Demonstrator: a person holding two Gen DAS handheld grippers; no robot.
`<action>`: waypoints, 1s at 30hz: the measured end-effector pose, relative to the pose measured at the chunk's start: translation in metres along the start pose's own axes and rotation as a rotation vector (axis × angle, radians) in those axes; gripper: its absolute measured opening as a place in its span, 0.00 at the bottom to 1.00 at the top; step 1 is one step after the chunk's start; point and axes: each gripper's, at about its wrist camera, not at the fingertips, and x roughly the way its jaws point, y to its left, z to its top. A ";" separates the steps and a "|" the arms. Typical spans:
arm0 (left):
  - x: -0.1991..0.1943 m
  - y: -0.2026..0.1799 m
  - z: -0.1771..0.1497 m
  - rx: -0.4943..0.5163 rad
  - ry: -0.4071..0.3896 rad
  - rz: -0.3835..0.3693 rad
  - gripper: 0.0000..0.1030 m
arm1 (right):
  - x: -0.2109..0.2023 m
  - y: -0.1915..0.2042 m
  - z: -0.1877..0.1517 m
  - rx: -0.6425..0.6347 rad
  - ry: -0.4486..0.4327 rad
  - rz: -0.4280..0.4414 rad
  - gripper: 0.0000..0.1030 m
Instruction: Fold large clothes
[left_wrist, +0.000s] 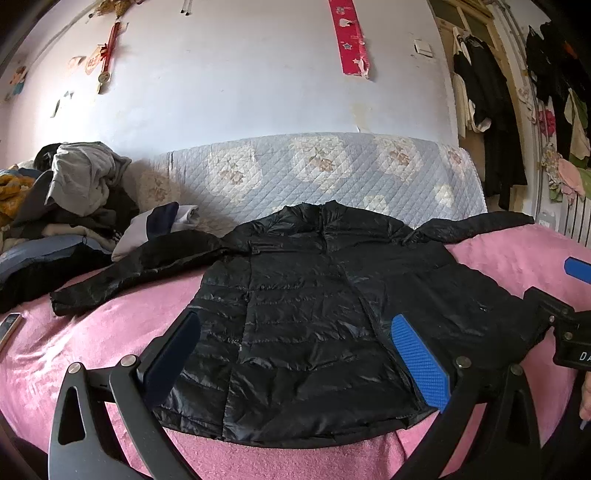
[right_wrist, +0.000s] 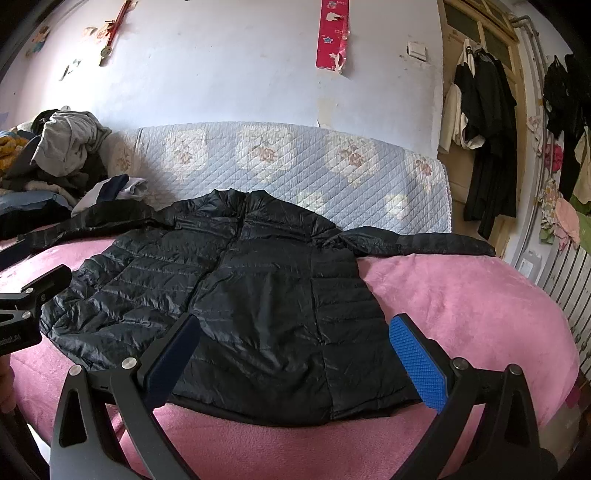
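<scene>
Both tongs hang wide apart over the near hem, gripping nothing: the left gripper (left_wrist: 295, 354) above the jacket's left half, the right gripper (right_wrist: 293, 354) above its right. The black jacket (left_wrist: 306, 314) lies flat, front up, on the pink blanket (right_wrist: 461, 295), sleeves spread out sideways, collar towards the quilted cover (right_wrist: 295, 162) (shiny, puffy stitching, slightly crumpled). A heap of clothes (left_wrist: 74, 192) sits at the left.
</scene>
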 end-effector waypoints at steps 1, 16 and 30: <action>0.000 0.001 0.000 -0.005 -0.002 -0.001 1.00 | 0.000 0.000 0.000 0.001 0.001 0.000 1.00; 0.005 0.018 0.002 -0.036 0.060 0.028 1.00 | 0.001 -0.007 -0.002 0.037 0.033 0.022 1.00; 0.005 0.015 -0.003 0.013 0.112 0.014 0.89 | 0.009 -0.015 -0.004 0.074 0.117 0.075 1.00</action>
